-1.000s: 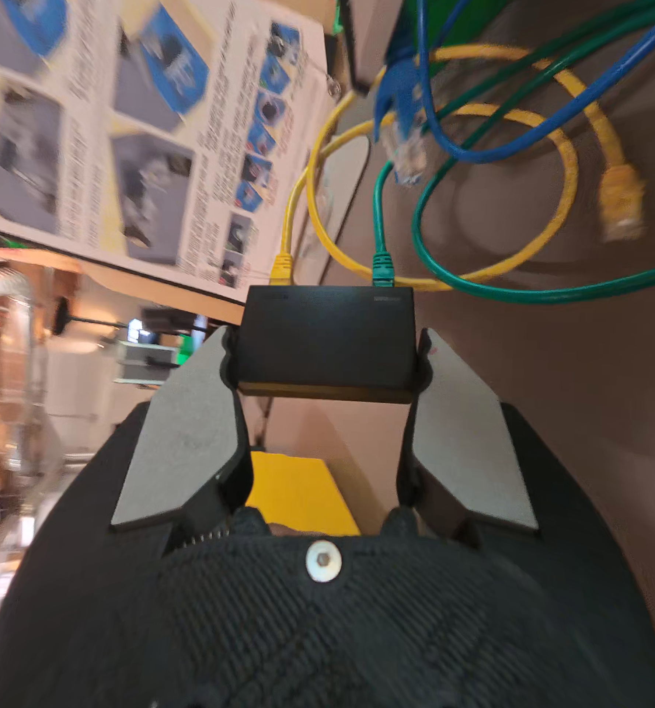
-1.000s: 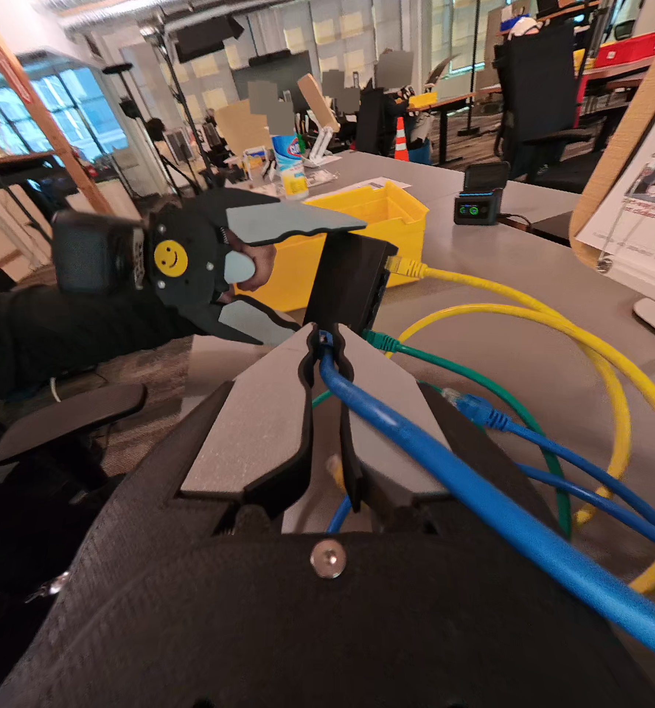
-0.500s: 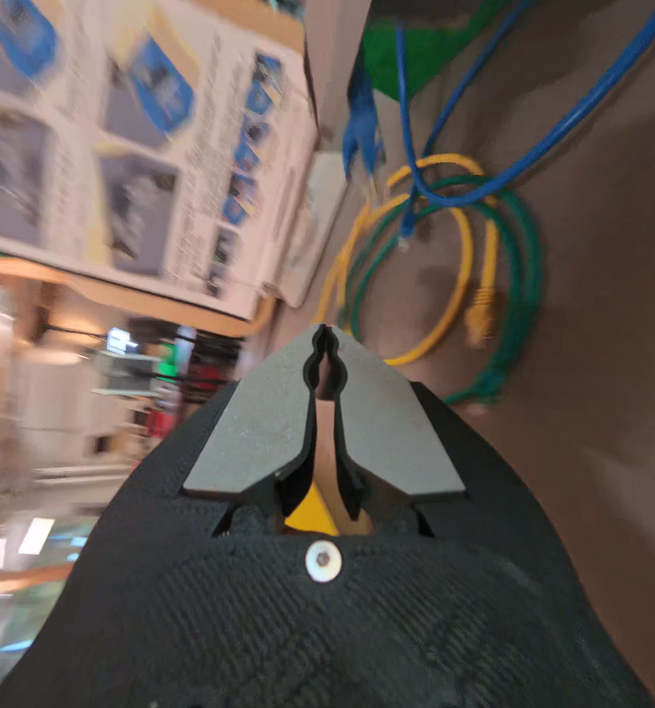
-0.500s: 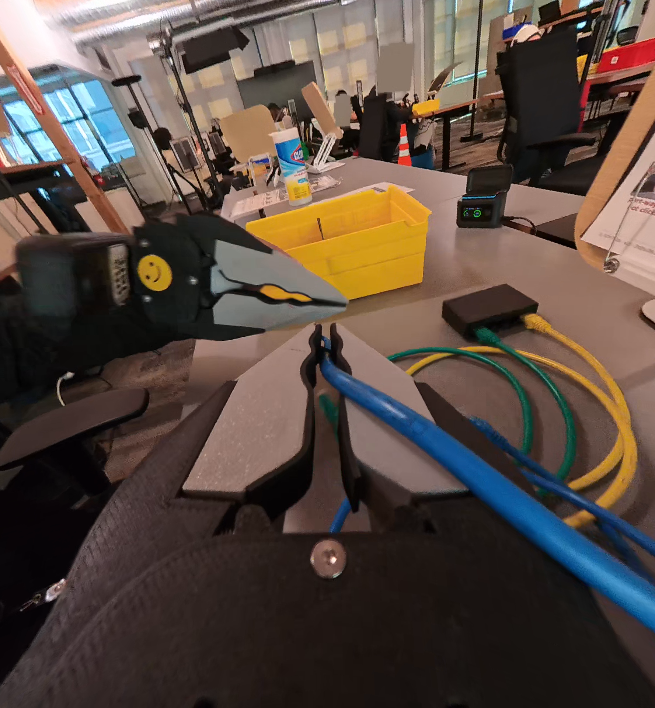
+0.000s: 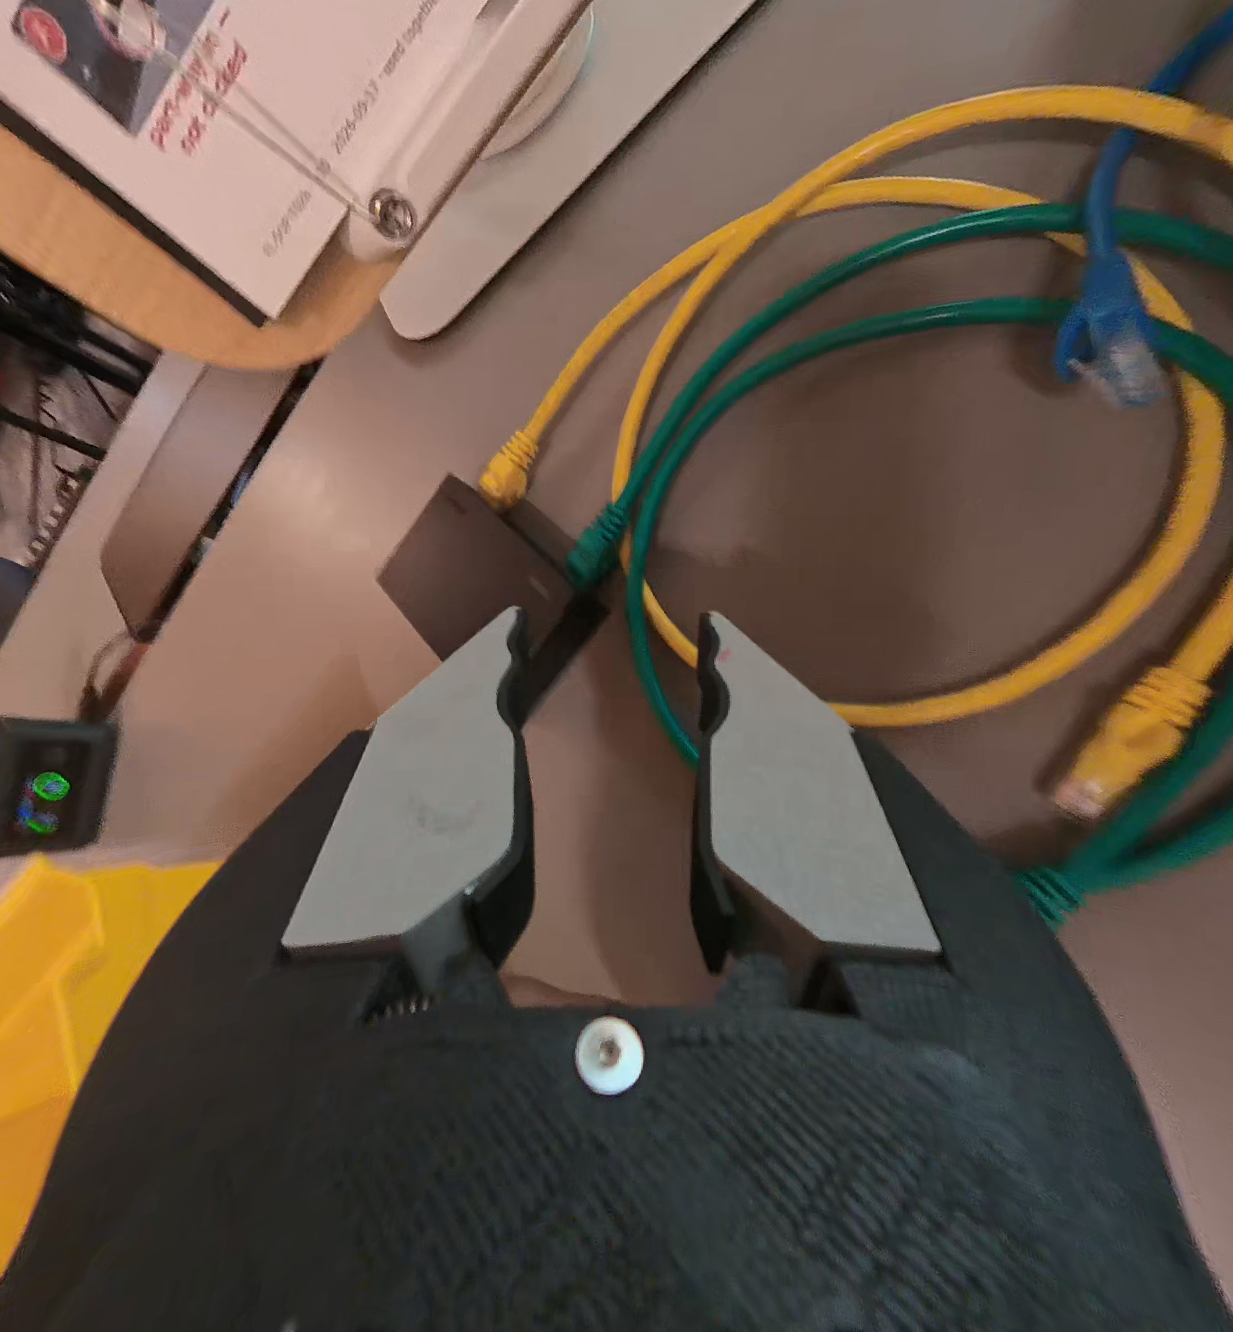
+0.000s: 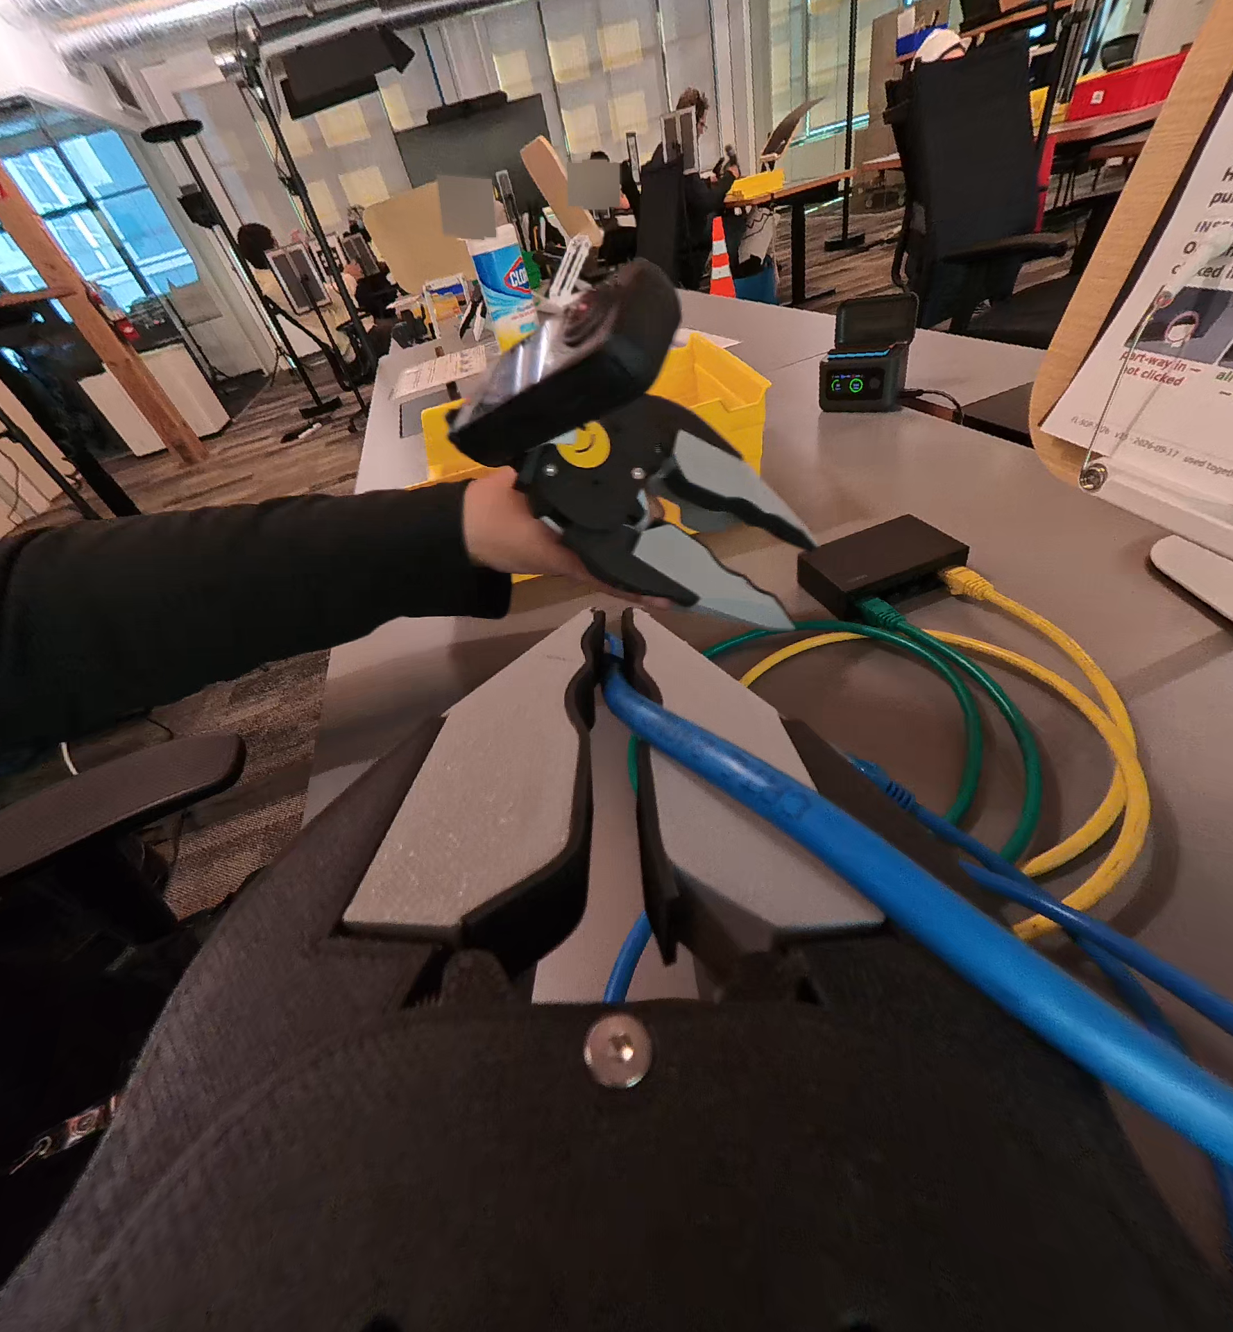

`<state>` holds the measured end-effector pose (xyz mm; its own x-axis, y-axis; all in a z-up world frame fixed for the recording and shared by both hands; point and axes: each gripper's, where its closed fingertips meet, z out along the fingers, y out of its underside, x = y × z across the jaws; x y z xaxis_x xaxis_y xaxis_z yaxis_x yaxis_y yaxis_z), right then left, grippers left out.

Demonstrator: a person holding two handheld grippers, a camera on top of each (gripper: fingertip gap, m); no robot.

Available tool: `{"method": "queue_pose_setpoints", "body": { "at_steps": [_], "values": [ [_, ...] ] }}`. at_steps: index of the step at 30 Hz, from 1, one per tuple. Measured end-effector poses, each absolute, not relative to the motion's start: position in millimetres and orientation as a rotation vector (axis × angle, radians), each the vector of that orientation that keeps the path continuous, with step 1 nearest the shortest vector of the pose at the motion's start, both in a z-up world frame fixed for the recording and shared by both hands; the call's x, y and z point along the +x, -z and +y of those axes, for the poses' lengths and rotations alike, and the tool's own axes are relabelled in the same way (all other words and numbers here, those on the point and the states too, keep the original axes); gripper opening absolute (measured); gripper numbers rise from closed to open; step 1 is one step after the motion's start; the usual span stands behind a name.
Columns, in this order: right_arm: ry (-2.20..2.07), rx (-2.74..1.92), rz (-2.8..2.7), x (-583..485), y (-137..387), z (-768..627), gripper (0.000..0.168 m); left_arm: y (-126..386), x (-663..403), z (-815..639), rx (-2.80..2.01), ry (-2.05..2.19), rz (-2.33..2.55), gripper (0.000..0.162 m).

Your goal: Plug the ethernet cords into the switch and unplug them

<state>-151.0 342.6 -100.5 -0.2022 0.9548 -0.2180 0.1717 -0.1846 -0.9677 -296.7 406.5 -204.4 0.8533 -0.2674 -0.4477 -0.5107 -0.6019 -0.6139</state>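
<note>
The black switch (image 5: pixel 469 569) lies flat on the grey table, with a yellow plug (image 5: pixel 505 476) and a green plug (image 5: pixel 592 548) in its ports. My left gripper (image 5: pixel 610 634) is open and empty, hovering just short of the switch's near corner. It also shows in the right wrist view (image 6: pixel 797 580), left of the switch (image 6: pixel 883 558). My right gripper (image 6: pixel 610 634) is shut on the blue cord (image 6: pixel 887 865) near its plug end. A loose blue plug (image 5: pixel 1103 339), yellow plug (image 5: pixel 1132 735) and green plug (image 5: pixel 1046 894) lie on the table.
The yellow cord (image 6: pixel 1075 663) and green cord (image 6: pixel 959 670) coil on the table right of the switch. A yellow bin (image 6: pixel 728 389) stands behind my left gripper. A small black device (image 6: pixel 862 367) sits farther back. An instruction sheet on a stand (image 6: pixel 1175 324) is at the right. My left gripper is the nearer one to the black switch (image 5: pixel 469 569): about 6 cm, against 25 cm. It turns up in the right wrist view (image 6: pixel 891 553) as well.
One second ago my left gripper held the switch up. It let the switch go onto the table, shut empty, and has now opened near the switch. My right gripper still holds the blue cord.
</note>
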Motion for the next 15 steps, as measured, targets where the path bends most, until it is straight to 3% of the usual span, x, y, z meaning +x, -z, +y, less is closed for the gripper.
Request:
{"method": "queue_pose_setpoints", "body": {
  "at_steps": [6, 11, 15],
  "values": [
    [-1.509, -1.354, -1.324, -145.4, 90.4, 349.0, 0.001, 219.2, -308.0, 440.0, -2.239, -0.636, 0.881, 0.041],
    [-1.536, -1.340, -1.317, -143.8, 86.8, 347.7, 0.001, 221.4, -299.8, 452.0, -2.362, -0.331, 0.921, 0.019],
    [-1.539, -1.327, -1.336, -144.6, 86.1, 342.9, 0.001, 232.4, -293.1, 457.2, -2.479, -0.096, 0.860, 0.027]
  ]
}}
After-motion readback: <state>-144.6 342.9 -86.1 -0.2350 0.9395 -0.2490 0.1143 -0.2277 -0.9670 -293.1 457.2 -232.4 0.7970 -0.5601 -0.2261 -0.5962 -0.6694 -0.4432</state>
